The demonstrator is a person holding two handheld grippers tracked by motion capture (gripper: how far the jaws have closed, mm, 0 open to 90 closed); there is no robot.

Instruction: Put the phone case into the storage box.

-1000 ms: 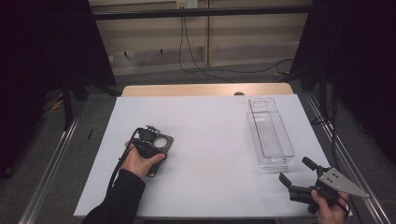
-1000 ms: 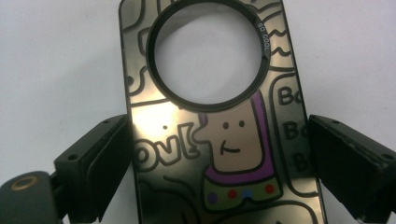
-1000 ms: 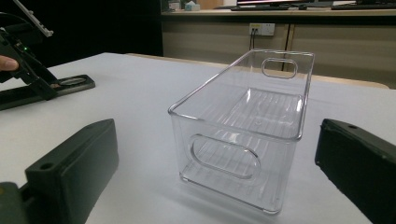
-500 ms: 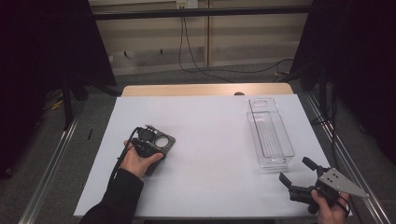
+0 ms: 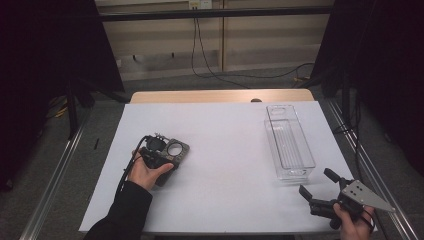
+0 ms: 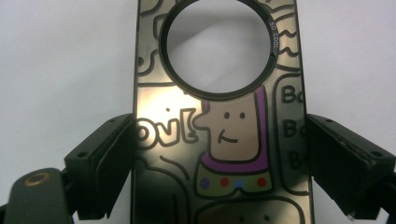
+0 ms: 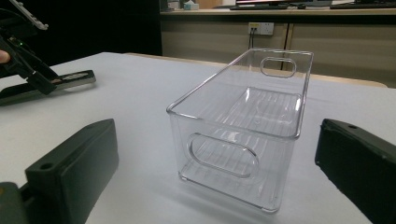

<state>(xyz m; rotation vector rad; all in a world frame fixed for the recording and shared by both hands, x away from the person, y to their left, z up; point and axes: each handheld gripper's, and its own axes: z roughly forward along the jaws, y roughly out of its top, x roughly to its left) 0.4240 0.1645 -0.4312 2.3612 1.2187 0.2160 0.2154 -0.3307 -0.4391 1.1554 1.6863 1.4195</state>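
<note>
Gripping looks iffy here: the left gripper point(image 6: 219, 154) is sitting with jaws wide around a flat cartoon-printed phone case point(image 6: 219, 116) lying on the white table point(image 5: 225, 150), pads at its long edges, though I can't tell if they're pressing, so it could be slipping out on lifting. The right gripper point(image 7: 215, 177) is hanging open and empty just short of a clear plastic bin point(image 7: 243, 126), nothing blocking the way between.

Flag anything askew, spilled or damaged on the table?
Nothing stands out. The phone case lies flat on the white table cover, between the jaws of the left tool. The clear plastic bin stands upright, empty and undamaged, right of centre. The right tool is open, short of the bin.
</note>
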